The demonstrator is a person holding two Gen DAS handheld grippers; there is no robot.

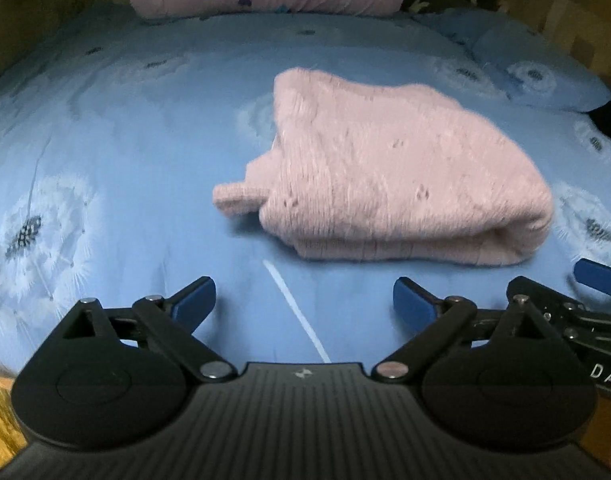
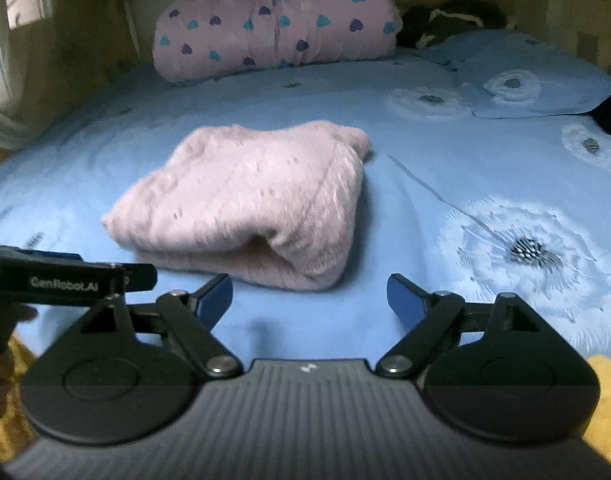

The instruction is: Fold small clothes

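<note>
Holding both grippers low over the bed (image 1: 105, 128), just short of the pink knit sweater (image 1: 385, 184), which is lying folded into a chunky bundle on the blue dandelion-print bedsheet. From the left wrist view it sits ahead and a bit to the right of centre, with a small rolled bit of fabric (image 1: 237, 198) poking out on its left side and the thick folded edge facing me. From the right wrist view the same bundle is ahead and to the left, folded edge toward the camera.

My left gripper (image 1: 304, 300) has its fingers (image 1: 195, 300) spread wide apart, nothing between them, only bare sheet and a white printed stem line (image 1: 293, 308). My right gripper (image 2: 309, 300) is the same deal: blue-padded fingers (image 2: 215, 296) released and empty, hovering near the front edge of the sweater but not touching it as far as I can tell. Each gripper shows up at the edge of the other's view, so they're pretty close side by side.

Further back there's a rolled pink quilt with blue and purple hearts (image 2: 273, 24) across the head of the bed, a blue pillow (image 2: 537, 76) in matching print off to the right, and something dark (image 2: 453, 20) behind it that's too blurry to make out.
</note>
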